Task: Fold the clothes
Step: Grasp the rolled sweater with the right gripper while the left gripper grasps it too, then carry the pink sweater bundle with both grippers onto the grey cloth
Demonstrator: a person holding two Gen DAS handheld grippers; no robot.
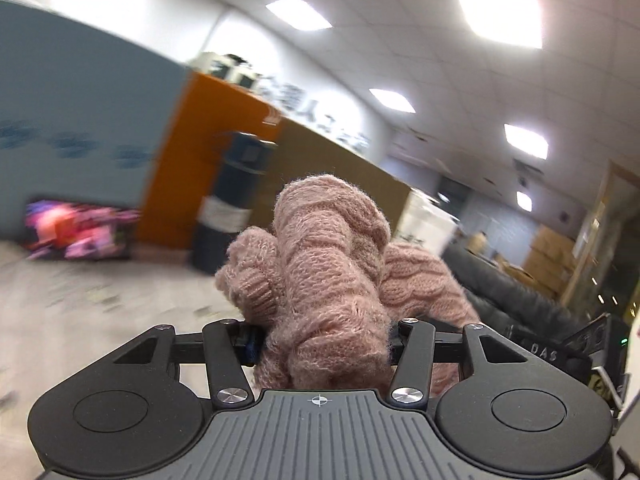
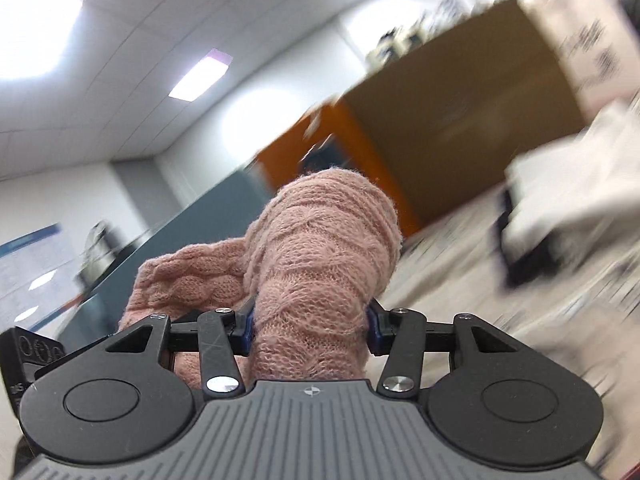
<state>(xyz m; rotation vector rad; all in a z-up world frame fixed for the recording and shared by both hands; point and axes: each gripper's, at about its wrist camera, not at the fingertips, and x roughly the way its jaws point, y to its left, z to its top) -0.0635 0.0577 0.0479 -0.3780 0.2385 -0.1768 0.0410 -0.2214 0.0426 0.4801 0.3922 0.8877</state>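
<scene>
A pink cable-knit sweater [image 1: 328,264] fills the middle of the left wrist view, bunched thick between the jaws of my left gripper [image 1: 326,340], which is shut on it. More of its knit trails off to the right behind the gripper. In the right wrist view the same pink sweater [image 2: 320,248] stands up in a thick roll, with my right gripper [image 2: 310,328] shut on it and a fold hanging off to the left. Both grippers point nearly level, lifted off the surface. The fingertips are buried in the wool.
An orange cabinet [image 1: 192,168] and a brown partition [image 1: 332,160] stand ahead, with a dark blue cylinder [image 1: 232,200] before them. A black sofa [image 1: 512,288] lies to the right. Colourful items [image 1: 80,228] lie at the left. A white unit [image 2: 568,200] is at the right.
</scene>
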